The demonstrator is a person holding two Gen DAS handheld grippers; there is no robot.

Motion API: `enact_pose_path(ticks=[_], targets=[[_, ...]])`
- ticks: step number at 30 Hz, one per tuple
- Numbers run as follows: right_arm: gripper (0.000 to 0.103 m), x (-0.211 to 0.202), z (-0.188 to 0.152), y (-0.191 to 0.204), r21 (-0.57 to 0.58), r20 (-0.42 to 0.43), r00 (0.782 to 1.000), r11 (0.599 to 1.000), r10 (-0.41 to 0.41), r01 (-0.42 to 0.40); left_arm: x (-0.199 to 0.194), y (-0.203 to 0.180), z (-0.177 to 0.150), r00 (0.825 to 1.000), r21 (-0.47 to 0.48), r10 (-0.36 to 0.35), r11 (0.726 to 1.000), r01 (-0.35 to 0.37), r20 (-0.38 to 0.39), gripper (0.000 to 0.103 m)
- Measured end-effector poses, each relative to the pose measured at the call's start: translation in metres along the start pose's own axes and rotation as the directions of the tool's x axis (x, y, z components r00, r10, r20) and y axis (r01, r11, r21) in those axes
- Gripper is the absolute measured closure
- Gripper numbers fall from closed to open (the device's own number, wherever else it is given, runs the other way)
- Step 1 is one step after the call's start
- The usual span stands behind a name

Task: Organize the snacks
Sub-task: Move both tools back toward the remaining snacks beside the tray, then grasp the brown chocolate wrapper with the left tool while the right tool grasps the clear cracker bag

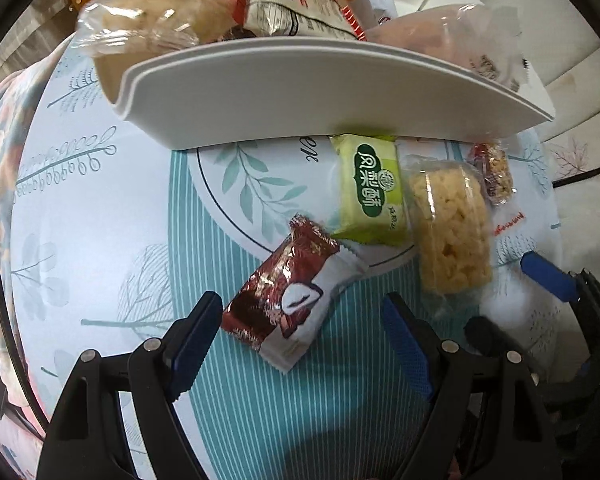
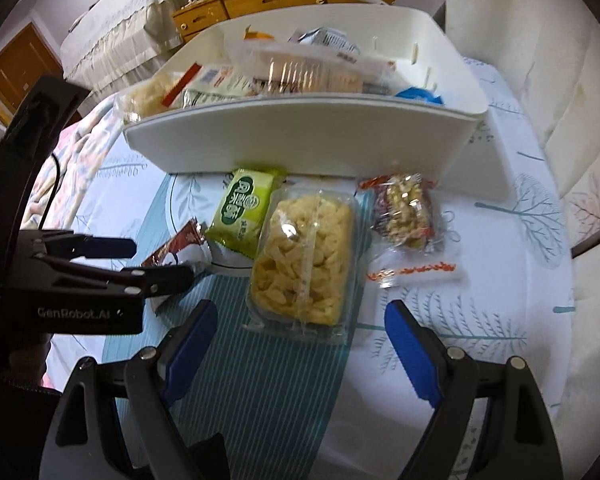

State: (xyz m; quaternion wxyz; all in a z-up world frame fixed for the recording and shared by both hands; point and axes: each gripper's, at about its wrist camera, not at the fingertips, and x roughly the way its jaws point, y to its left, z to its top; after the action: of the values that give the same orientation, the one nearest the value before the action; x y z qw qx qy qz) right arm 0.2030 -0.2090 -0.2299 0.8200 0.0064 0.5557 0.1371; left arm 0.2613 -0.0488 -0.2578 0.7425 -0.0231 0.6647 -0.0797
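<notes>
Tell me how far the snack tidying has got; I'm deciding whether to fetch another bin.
Done: several packets already lie in the white bin. In hand: nothing; both jaws stand open, left gripper over the red packet, right gripper over the yellow puffed snack. Left: those, the green packet and the nut bar.

Patterned tablecloth (image 2: pixel 480 320) bears white bin (image 2: pixel 300 136), four snacks (image 2: pixel 304 264)

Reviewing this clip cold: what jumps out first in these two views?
A white bin heaped with packaged snacks fills the back of the patterned cloth. In front of it lie four loose packets: a dark red one, a green one, a clear pack of yellow puffed rice and a nut bar. Both open grippers, left and right, hover over them.
</notes>
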Motion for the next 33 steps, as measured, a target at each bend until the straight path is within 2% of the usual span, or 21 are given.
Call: enact_pose_path(ticks=[4, 10, 15, 18, 25, 33], targets=[[0.017, 0.011, 0.001, 0.004, -0.025, -0.022, 1.000, 1.000, 0.019, -0.019, 0.008, 0.001, 0.005, 1.000, -0.010, 0.011, 1.000, -0.011, -0.001, 0.023], [0.025, 0.025, 0.007, 0.005, -0.034, -0.043, 0.999, 0.999, 0.013, -0.014, 0.021, 0.002, 0.013, 1.000, -0.021, 0.013, 1.000, -0.014, -0.018, 0.039], [0.032, 0.032, 0.010, 0.007, -0.038, -0.061, 0.998, 0.999, 0.002, -0.005, 0.024, 0.001, 0.017, 1.000, -0.011, 0.027, 1.000, -0.027, -0.015, 0.042], [0.038, 0.036, 0.011, 0.009, -0.043, -0.067, 0.998, 0.999, -0.014, 0.011, 0.025, 0.001, 0.016, 0.999, -0.007, 0.052, 0.999, -0.052, -0.013, 0.048], [0.042, 0.035, 0.013, 0.009, -0.038, -0.085, 0.996, 0.999, -0.025, 0.022, 0.025, 0.006, 0.011, 0.997, -0.024, 0.071, 0.997, -0.071, -0.009, 0.064], [0.044, 0.034, 0.011, 0.017, -0.013, -0.134, 0.991, 1.000, -0.022, 0.020, 0.020, 0.021, 0.000, 0.998, -0.035, 0.047, 0.998, -0.048, -0.038, 0.067]])
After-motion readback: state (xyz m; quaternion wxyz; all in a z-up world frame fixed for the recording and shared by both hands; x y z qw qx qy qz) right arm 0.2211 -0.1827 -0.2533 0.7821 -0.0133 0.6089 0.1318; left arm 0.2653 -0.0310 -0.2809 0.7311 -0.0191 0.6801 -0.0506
